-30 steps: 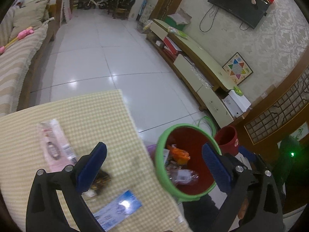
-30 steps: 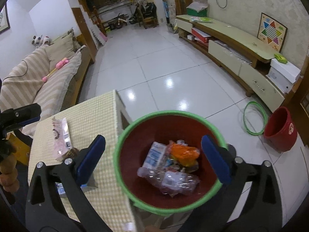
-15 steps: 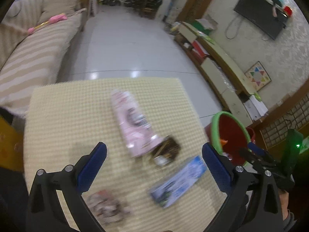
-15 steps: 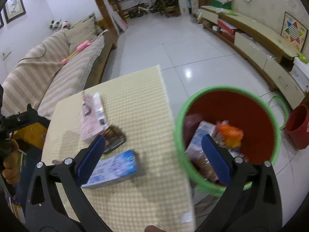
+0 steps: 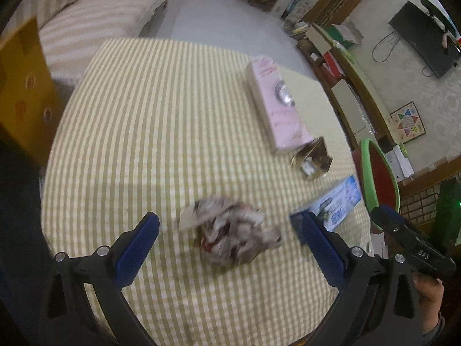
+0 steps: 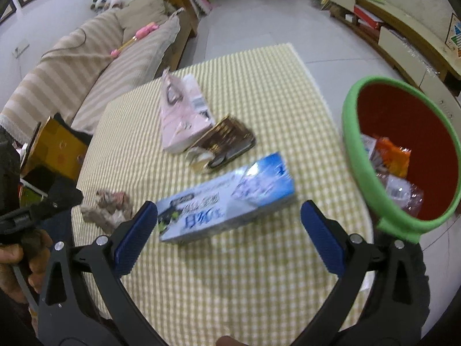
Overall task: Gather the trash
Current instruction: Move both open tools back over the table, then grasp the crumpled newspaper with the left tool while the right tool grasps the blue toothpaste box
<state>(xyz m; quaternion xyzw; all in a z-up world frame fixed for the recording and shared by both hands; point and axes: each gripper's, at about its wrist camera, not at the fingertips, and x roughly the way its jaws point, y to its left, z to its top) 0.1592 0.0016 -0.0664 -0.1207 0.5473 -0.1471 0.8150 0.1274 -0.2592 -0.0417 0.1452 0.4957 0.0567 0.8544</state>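
Note:
On the yellow checked table (image 5: 161, 132) lie a crumpled paper wad (image 5: 230, 230), a pink box (image 5: 276, 106), a dark brown wrapper (image 5: 312, 160) and a blue carton (image 5: 334, 207). My left gripper (image 5: 229, 249) is open, its jaws on either side of the wad, just above it. My right gripper (image 6: 229, 233) is open and empty, close over the blue carton (image 6: 227, 199). The red bin with a green rim (image 6: 403, 155) stands off the table's right edge and holds several pieces of trash. The wad (image 6: 108, 206), pink box (image 6: 181, 115) and wrapper (image 6: 224, 144) also show in the right wrist view.
A striped sofa (image 6: 95, 66) stands behind the table. A yellow cardboard box (image 5: 23, 92) sits at the table's left. A low TV cabinet (image 6: 403, 31) runs along the right wall. White tiled floor (image 6: 259, 17) lies beyond the table.
Both grippers swung left from the bin to the table. The left one came down over the paper wad; the right one closed in on the blue carton. Both stay open.

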